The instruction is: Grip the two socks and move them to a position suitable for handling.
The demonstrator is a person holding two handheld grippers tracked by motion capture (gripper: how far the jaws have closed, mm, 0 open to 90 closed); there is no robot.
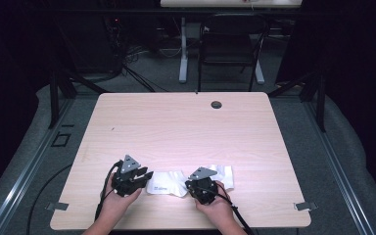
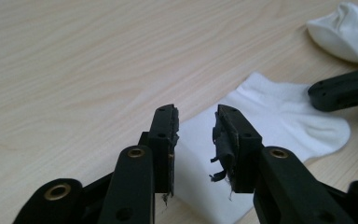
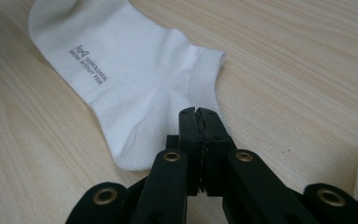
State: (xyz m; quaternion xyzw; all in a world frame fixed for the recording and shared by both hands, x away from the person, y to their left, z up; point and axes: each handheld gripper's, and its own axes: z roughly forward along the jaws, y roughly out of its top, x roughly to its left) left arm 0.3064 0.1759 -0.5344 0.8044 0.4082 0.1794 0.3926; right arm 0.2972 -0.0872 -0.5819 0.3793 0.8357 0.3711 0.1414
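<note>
A white ankle sock [image 1: 166, 185] with small grey lettering [image 3: 86, 65] lies flat on the pale wooden table [image 1: 186, 127] near its front edge, between my two grippers. My left gripper [image 1: 147, 175] stands open at the sock's left end; in the left gripper view its jaws [image 2: 196, 116] hover apart over the fabric [image 2: 279, 116] without pressing it. My right gripper [image 1: 190, 185] is shut at the sock's cuff end [image 3: 198, 112]. Creases in the sock [image 3: 130, 79] run toward its tips. It also reaches in from the right [image 2: 324, 88] in the left gripper view.
A second white sock [image 1: 223, 174] lies bunched just right of the right gripper, seen too in the left gripper view [image 2: 349, 28]. A round cable hole [image 1: 216, 104] sits near the table's far edge. A dark chair [image 1: 227, 49] stands beyond the table.
</note>
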